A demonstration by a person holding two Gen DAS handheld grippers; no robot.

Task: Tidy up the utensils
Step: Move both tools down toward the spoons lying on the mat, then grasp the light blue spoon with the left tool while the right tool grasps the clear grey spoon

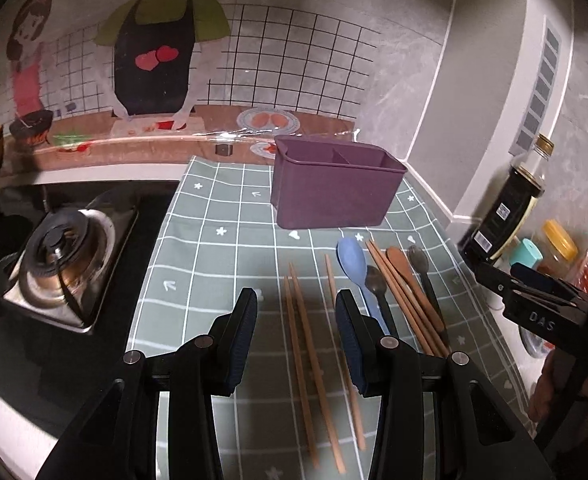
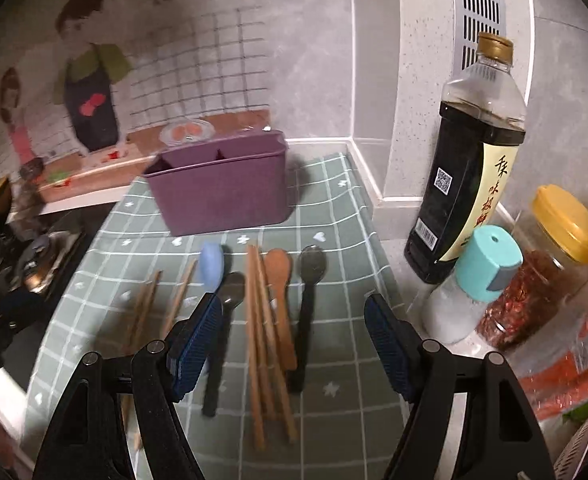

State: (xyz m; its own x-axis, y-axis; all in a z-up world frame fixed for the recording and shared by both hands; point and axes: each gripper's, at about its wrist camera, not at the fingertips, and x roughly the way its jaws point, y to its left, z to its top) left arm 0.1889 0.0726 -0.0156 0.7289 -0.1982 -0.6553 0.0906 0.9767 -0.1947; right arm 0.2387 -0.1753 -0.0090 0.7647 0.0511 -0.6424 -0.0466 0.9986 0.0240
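Note:
A purple two-compartment utensil holder [image 1: 335,188] [image 2: 222,188] stands at the back of a green checked cloth [image 1: 214,248]. In front of it lie loose utensils. There is a pair of wooden chopsticks [image 1: 305,360] and a single one [image 1: 343,340]. Beside them are a blue spoon [image 1: 351,264] [image 2: 212,266] and a black-handled metal spoon [image 1: 375,284] [image 2: 232,288]. Further right lie more chopsticks [image 2: 260,340], a wooden spoon [image 2: 278,272] and a second metal spoon [image 2: 311,268]. My left gripper [image 1: 297,300] hovers open over the left chopsticks. My right gripper [image 2: 292,302] hovers open over the right cluster. Neither holds anything.
A gas burner [image 1: 62,264] sits left of the cloth. On the right stand a dark sauce bottle [image 2: 465,184], a teal-capped shaker [image 2: 481,272] and a yellow-lidded jar [image 2: 549,260], close to my right gripper. Tiled walls close the back and the right corner.

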